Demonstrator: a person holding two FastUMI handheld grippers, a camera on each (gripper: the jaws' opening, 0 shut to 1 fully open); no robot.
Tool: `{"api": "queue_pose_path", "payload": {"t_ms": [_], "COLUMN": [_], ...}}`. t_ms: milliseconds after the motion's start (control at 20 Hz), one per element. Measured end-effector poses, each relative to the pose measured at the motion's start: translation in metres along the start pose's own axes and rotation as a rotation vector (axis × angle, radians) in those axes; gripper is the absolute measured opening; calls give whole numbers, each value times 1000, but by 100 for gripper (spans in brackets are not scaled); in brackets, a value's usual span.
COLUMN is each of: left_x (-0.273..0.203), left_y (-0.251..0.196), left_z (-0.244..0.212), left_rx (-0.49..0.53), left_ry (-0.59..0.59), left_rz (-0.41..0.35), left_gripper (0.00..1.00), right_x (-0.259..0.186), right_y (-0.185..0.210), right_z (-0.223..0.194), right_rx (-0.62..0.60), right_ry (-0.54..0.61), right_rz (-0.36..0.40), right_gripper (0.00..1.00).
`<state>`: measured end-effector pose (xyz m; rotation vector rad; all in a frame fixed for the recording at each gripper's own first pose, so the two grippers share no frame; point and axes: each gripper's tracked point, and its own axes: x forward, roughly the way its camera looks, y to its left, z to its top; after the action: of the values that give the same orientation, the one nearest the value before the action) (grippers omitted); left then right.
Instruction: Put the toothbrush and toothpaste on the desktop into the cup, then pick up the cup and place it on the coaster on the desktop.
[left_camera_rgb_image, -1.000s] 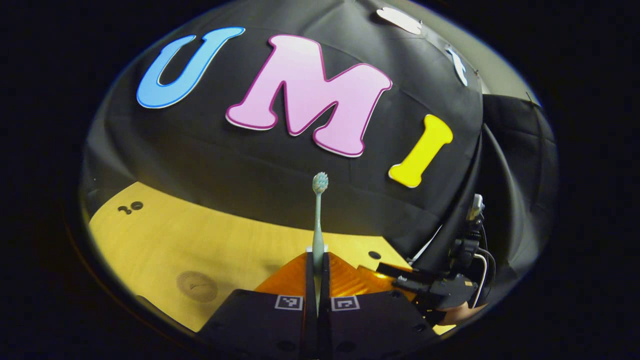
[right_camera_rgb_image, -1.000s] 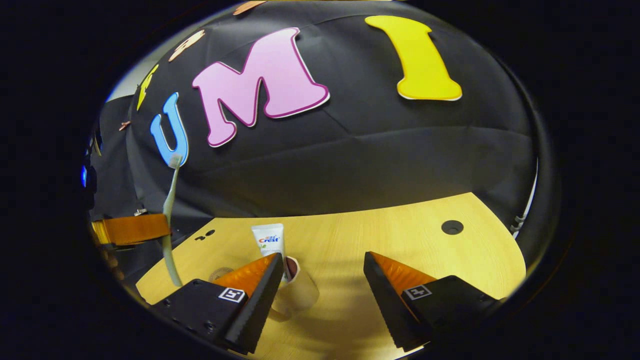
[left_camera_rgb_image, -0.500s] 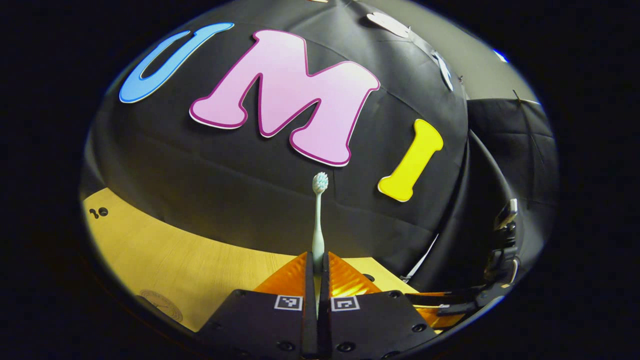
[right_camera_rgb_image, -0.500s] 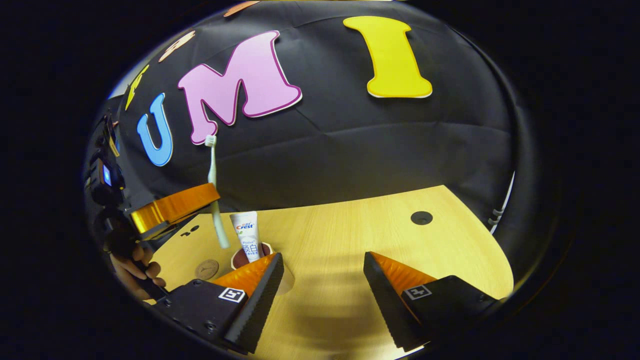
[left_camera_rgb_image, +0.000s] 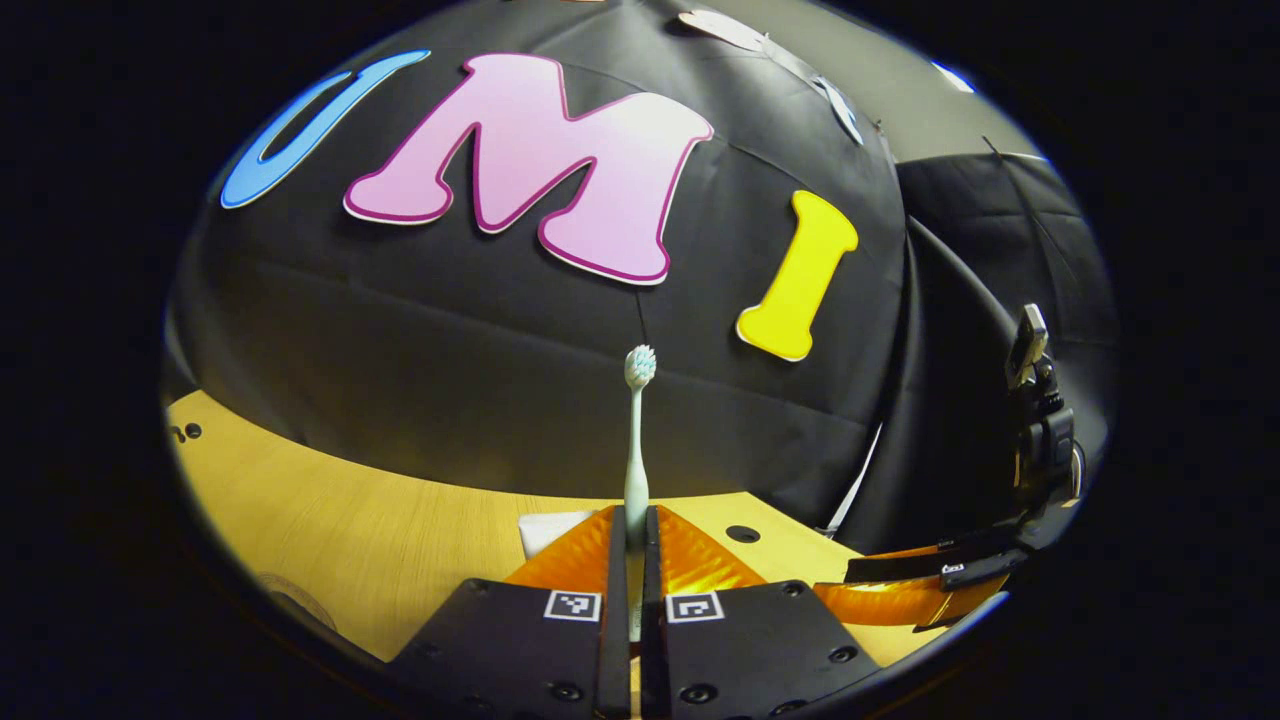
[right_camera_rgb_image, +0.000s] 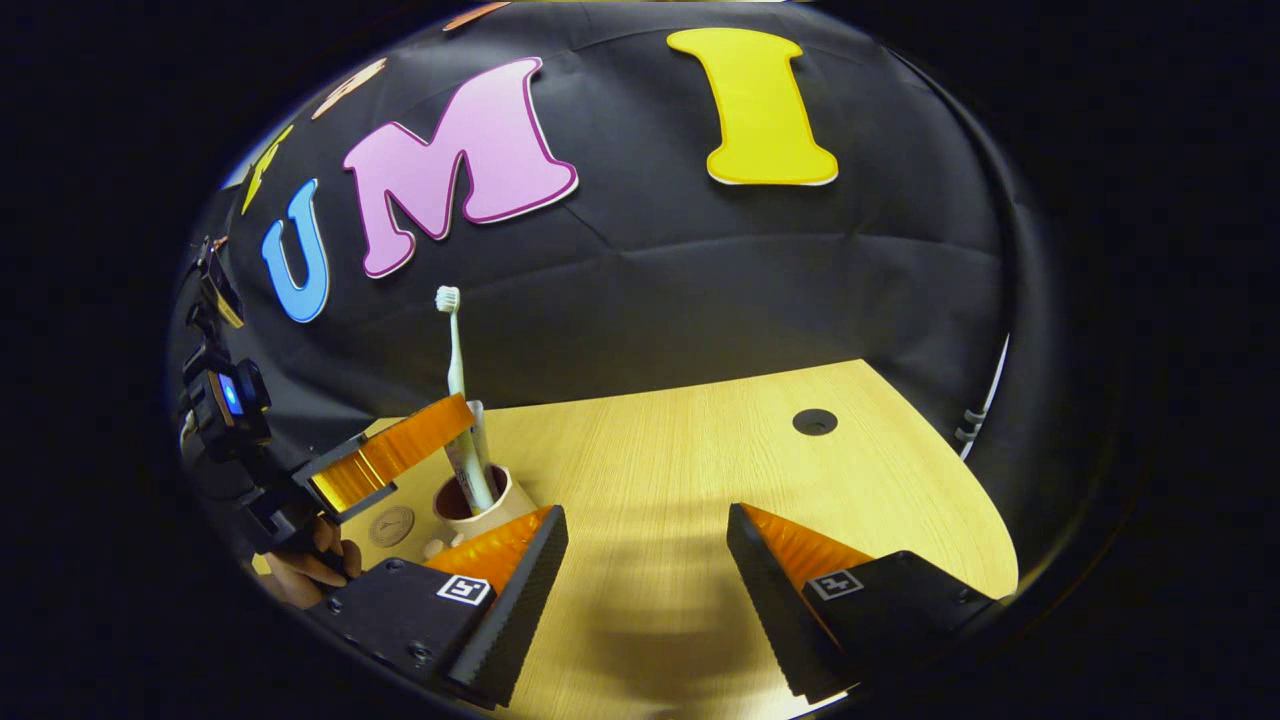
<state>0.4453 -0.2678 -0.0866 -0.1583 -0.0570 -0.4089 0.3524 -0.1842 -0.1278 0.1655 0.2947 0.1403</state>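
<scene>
My left gripper (left_camera_rgb_image: 634, 525) is shut on a pale green toothbrush (left_camera_rgb_image: 636, 440), which stands upright with its bristles on top. In the right gripper view that left gripper (right_camera_rgb_image: 458, 420) holds the toothbrush (right_camera_rgb_image: 453, 340) over a beige cup (right_camera_rgb_image: 500, 505), and the handle's lower end dips inside the cup. A white toothpaste tube (right_camera_rgb_image: 464, 468) stands in the cup, partly hidden behind the left gripper's finger; its top edge (left_camera_rgb_image: 552, 530) shows in the left gripper view. A round coaster (right_camera_rgb_image: 390, 524) lies just left of the cup. My right gripper (right_camera_rgb_image: 645, 560) is open near the cup, holding nothing.
The wooden desktop (right_camera_rgb_image: 700, 480) has a dark round hole (right_camera_rgb_image: 814, 421) toward its far right. A hand (right_camera_rgb_image: 310, 565) grips the left gripper's handle at the lower left. The right gripper (left_camera_rgb_image: 920, 590) shows low at the right in the left gripper view.
The left gripper carried the toothbrush rightward to the cup and lowered it, so its handle end now sits inside the cup beside the toothpaste. The right gripper stayed open.
</scene>
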Motion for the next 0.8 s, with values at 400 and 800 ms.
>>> {"api": "queue_pose_path", "payload": {"t_ms": [400,800], "left_x": [-10,-53], "left_y": [-1,19], "left_z": [-1,14], "left_rx": [12,20], "left_ry": [-17,8], "left_rz": [23,120], "left_gripper": [33,95], "right_x": [-6,-7], "right_y": [-1,9], "right_z": [-9,-5], "right_rx": [-23,11], "right_ry": [21,46], "right_rz": [7,3], "right_gripper": [98,98]}}
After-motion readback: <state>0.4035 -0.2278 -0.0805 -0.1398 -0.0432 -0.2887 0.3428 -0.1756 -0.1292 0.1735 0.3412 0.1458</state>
